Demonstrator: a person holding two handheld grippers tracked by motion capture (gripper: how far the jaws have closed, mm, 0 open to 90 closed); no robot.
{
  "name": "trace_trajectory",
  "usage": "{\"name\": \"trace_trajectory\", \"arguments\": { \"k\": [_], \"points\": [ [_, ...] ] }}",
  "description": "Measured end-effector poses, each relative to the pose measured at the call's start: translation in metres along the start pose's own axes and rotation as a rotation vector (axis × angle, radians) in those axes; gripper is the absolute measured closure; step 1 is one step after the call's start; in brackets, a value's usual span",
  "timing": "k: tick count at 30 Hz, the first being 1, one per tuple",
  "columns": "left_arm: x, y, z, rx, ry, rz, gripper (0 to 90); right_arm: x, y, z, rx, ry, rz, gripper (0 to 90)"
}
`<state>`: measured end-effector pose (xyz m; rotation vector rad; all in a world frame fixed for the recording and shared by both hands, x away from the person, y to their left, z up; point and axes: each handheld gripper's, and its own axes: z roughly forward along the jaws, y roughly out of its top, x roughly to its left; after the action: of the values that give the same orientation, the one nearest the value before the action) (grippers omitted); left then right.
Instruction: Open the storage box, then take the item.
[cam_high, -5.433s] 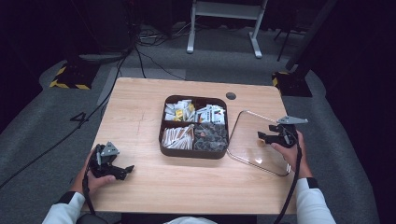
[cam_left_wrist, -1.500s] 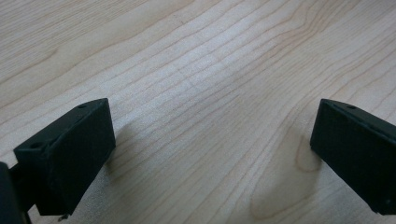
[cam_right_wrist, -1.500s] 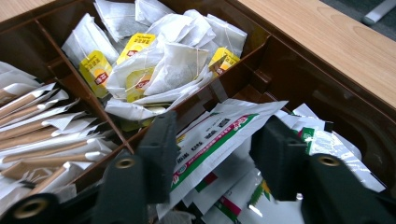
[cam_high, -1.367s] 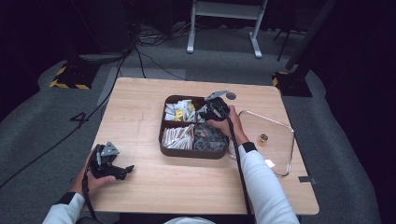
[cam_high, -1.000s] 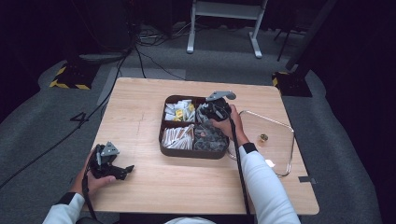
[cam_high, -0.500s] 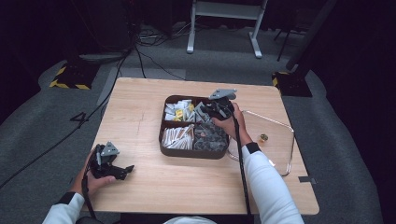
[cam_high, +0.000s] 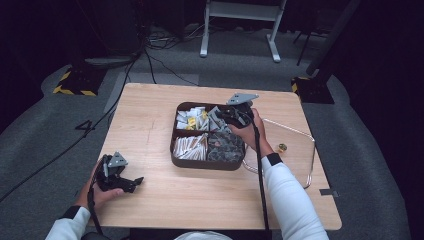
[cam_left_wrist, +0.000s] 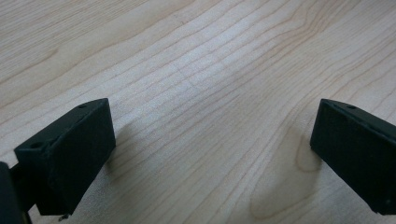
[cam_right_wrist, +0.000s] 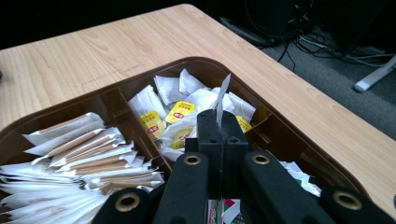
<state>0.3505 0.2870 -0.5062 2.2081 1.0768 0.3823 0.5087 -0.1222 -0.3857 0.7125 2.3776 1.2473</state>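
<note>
A brown four-part tray (cam_high: 205, 164) stands mid-table with packets in each part. My right gripper (cam_high: 221, 116) hovers over its back right part, shut on a thin white packet. In the right gripper view the jaws (cam_right_wrist: 217, 117) pinch that white packet (cam_right_wrist: 223, 94) edge-on above white and yellow sachets (cam_right_wrist: 180, 112); paper sticks (cam_right_wrist: 88, 154) lie in the part to the left. My left gripper (cam_high: 134, 183) rests on the table at the front left. Its jaws (cam_left_wrist: 210, 149) stand wide apart over bare wood.
A clear lid (cam_high: 295, 155) with a small gold knob (cam_high: 282, 147) lies on the table to the right of the tray. A dark round spot (cam_high: 246, 102) sits on the wood behind the tray. Cables and a stand's feet lie on the floor beyond the table.
The right gripper left the lid at the right, came over the tray's back right part and has lifted slightly with a white packet. The left gripper stayed put.
</note>
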Motion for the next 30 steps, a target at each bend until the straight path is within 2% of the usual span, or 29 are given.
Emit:
{"name": "trace_trajectory", "arguments": {
  "k": [3,4,9,19,25,30],
  "points": [
    [0.000,0.000,0.000,0.000,-0.001,-0.001,0.3,0.003,0.001,-0.007,-0.009,0.009,-0.010,90.0],
    [0.000,0.000,0.000,0.000,-0.001,-0.001,0.3,0.005,0.001,-0.015,-0.018,0.016,-0.022,90.0],
    [0.000,0.000,0.000,-0.001,0.002,-0.004,0.3,0.007,-0.001,-0.033,-0.047,0.029,-0.026,90.0],
    [0.000,0.000,0.000,-0.001,0.002,-0.005,0.4,0.013,-0.014,-0.058,-0.056,0.047,-0.035,90.0],
    [0.000,0.000,0.000,-0.001,0.003,-0.005,0.4,0.023,-0.025,-0.077,-0.079,0.068,-0.043,90.0],
    [0.000,0.000,0.000,0.000,0.001,-0.006,0.4,0.033,-0.034,-0.086,-0.074,0.086,-0.059,90.0]
  ]
}}
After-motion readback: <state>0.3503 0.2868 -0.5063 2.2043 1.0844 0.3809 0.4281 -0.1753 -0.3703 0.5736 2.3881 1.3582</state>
